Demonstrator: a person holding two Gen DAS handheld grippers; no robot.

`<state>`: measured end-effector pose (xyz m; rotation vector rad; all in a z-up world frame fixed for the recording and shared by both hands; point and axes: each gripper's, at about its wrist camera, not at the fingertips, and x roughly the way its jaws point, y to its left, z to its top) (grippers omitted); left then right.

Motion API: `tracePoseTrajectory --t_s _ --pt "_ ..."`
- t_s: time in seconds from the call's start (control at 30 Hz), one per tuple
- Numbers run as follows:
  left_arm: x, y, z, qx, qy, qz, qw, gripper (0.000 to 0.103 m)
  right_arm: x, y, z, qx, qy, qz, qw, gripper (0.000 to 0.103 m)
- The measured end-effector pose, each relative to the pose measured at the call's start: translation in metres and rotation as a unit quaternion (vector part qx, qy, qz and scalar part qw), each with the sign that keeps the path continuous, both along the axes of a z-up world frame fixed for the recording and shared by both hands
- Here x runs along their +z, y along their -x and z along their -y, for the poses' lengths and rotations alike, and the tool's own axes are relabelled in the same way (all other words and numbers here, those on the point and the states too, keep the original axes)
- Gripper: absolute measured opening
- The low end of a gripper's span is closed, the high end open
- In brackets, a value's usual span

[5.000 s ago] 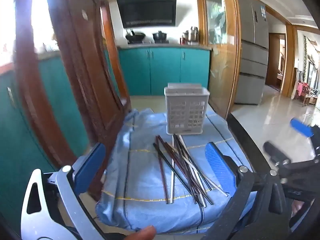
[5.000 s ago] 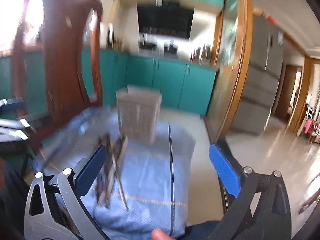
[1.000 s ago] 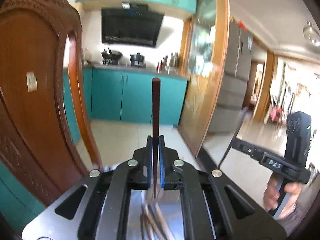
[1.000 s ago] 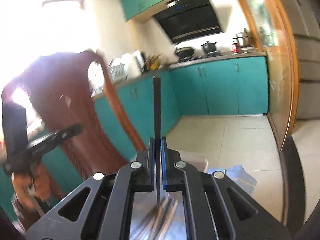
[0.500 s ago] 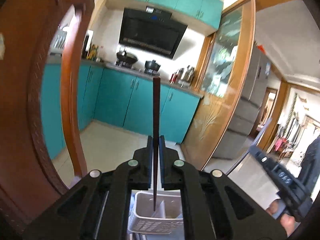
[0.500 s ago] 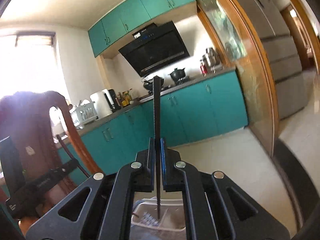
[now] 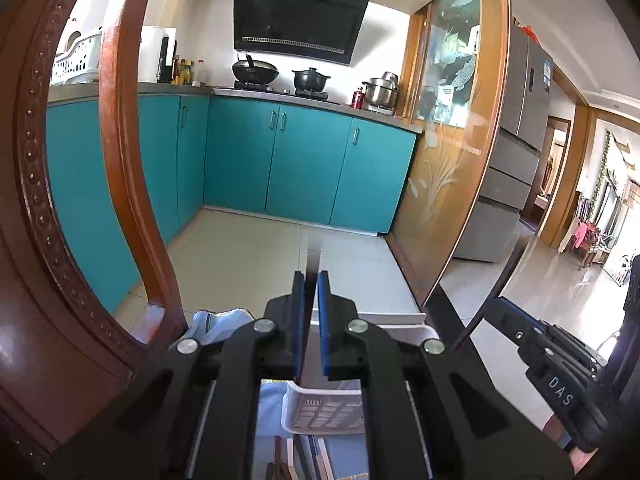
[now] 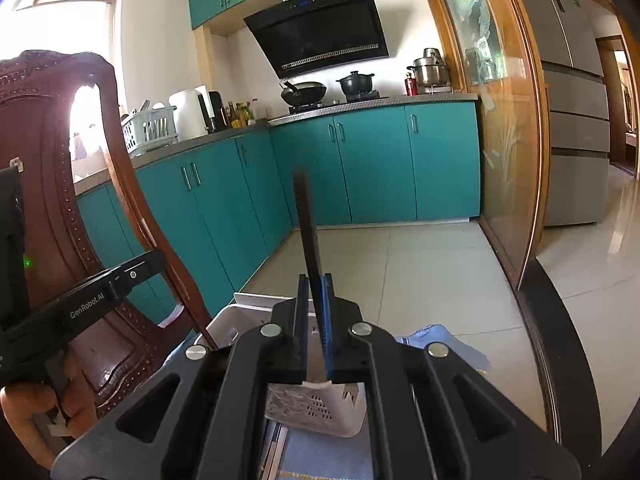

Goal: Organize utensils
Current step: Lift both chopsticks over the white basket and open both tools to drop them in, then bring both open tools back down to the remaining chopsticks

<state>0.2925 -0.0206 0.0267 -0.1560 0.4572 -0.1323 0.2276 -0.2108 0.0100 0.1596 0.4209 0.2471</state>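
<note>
My left gripper (image 7: 311, 280) stands over the white slotted utensil basket (image 7: 320, 408) with its blue pads slightly apart; a dark chopstick (image 7: 313, 258) shows blurred between them, sliding down. My right gripper (image 8: 314, 282) also stands over the basket (image 8: 316, 408). Its pads are a little apart, with a dark chopstick (image 8: 306, 224) tilted between them. More chopsticks (image 7: 296, 464) lie on the blue cloth (image 7: 224, 326) below. The right gripper also shows in the left wrist view (image 7: 500, 312), with a chopstick (image 7: 508, 276) in it.
A carved wooden chair back (image 7: 80, 220) rises close on the left, and it also shows in the right wrist view (image 8: 64, 184). Teal kitchen cabinets (image 7: 304, 168), a stove with pots and a fridge (image 7: 516, 152) stand behind. The black table edge (image 8: 560, 340) runs at right.
Both grippers have tipped down over the basket. The left pads have parted and its chopstick has dropped lower. The right chopstick has tilted left and sits lower between loosened pads.
</note>
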Motion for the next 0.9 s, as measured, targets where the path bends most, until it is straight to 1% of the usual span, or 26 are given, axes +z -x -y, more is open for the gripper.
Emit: tracePoseTrajectory --t_s 0.03,0.1,0.13,0.2,0.27,0.3,0.33,0.37,0.4,0.43,0.47,0.5,0.53,0.57,0.6,0.63,0.67,0.73,0.8,0.83,0.87,0.9 --pt "0.000 0.002 -0.002 0.000 0.004 0.003 1.0000 0.007 0.001 0.005 0.002 -0.002 0.000 0.006 1.000 0.017" --pt "-0.001 0.009 -0.007 -0.004 0.011 0.013 0.9998 0.007 0.004 0.016 0.008 -0.008 -0.002 0.024 1.000 0.025" --pt "0.000 0.014 -0.007 -0.002 0.012 0.019 0.9998 0.009 0.007 0.027 0.012 -0.013 -0.007 0.044 0.999 0.025" --pt "-0.001 0.025 -0.011 -0.002 0.006 0.034 0.9994 0.013 0.011 0.044 0.015 0.004 -0.013 0.072 0.997 0.026" --pt "-0.004 0.037 -0.014 0.004 -0.009 0.045 0.9989 0.022 0.006 0.064 0.007 0.056 0.000 0.083 0.995 0.027" --pt "-0.007 0.041 -0.017 0.005 -0.015 0.046 0.9988 0.024 0.002 0.070 0.001 0.072 0.012 0.080 0.994 0.027" --pt "-0.012 0.043 -0.020 0.005 -0.018 0.042 0.9990 0.024 -0.010 0.074 -0.011 0.096 0.036 0.059 0.993 0.027" --pt "-0.018 0.044 -0.023 0.005 -0.023 0.030 0.9993 0.026 -0.024 0.071 -0.022 0.120 0.055 0.020 0.991 0.027" --pt "-0.024 0.042 -0.026 0.006 -0.030 0.015 0.9994 0.026 -0.041 0.065 -0.034 0.142 0.073 -0.028 0.987 0.027" --pt "-0.030 0.041 -0.028 0.008 -0.035 0.004 0.9993 0.026 -0.059 0.058 -0.044 0.156 0.088 -0.074 0.981 0.027" --pt "-0.041 0.038 -0.030 0.013 -0.044 -0.015 0.9988 0.026 -0.091 0.048 -0.058 0.163 0.110 -0.139 0.971 0.027" --pt "-0.049 0.036 -0.032 0.014 -0.049 -0.030 0.9983 0.026 -0.113 0.041 -0.067 0.159 0.119 -0.180 0.963 0.027" --pt "-0.057 0.034 -0.033 0.013 -0.053 -0.047 0.9974 0.026 -0.132 0.035 -0.073 0.158 0.123 -0.215 0.956 0.027" --pt "-0.064 0.032 -0.034 0.012 -0.056 -0.063 0.9964 0.026 -0.145 0.031 -0.076 0.158 0.123 -0.239 0.950 0.027" --pt "-0.074 0.030 -0.034 0.011 -0.060 -0.083 0.9947 0.026 -0.160 0.026 -0.079 0.157 0.114 -0.269 0.943 0.027" --pt "-0.079 0.028 -0.034 0.011 -0.062 -0.093 0.9937 0.026 -0.172 0.023 -0.080 0.156 0.103 -0.293 0.938 0.027" --pt "-0.086 0.027 -0.034 0.010 -0.067 -0.108 0.9918 0.028 -0.176 0.021 -0.081 0.153 0.095 -0.297 0.938 0.027" --pt "-0.095 0.028 -0.035 0.010 -0.068 -0.124 0.9899 0.031 -0.176 0.020 -0.087 0.151 0.104 -0.300 0.936 0.027" --pt "-0.103 0.029 -0.034 0.005 -0.071 -0.135 0.9882 0.031 -0.176 0.020 -0.091 0.148 0.109 -0.303 0.935 0.026" --pt "-0.106 0.030 -0.033 0.004 -0.075 -0.138 0.9876 0.033 -0.176 0.021 -0.094 0.150 0.117 -0.305 0.933 0.022" --pt "-0.109 0.032 -0.031 0.003 -0.082 -0.140 0.9867 0.035 -0.176 0.021 -0.094 0.157 0.112 -0.314 0.929 0.015" --pt "-0.111 0.032 -0.029 0.002 -0.086 -0.142 0.9861 0.036 -0.175 0.020 -0.093 0.158 0.106 -0.322 0.927 0.015"
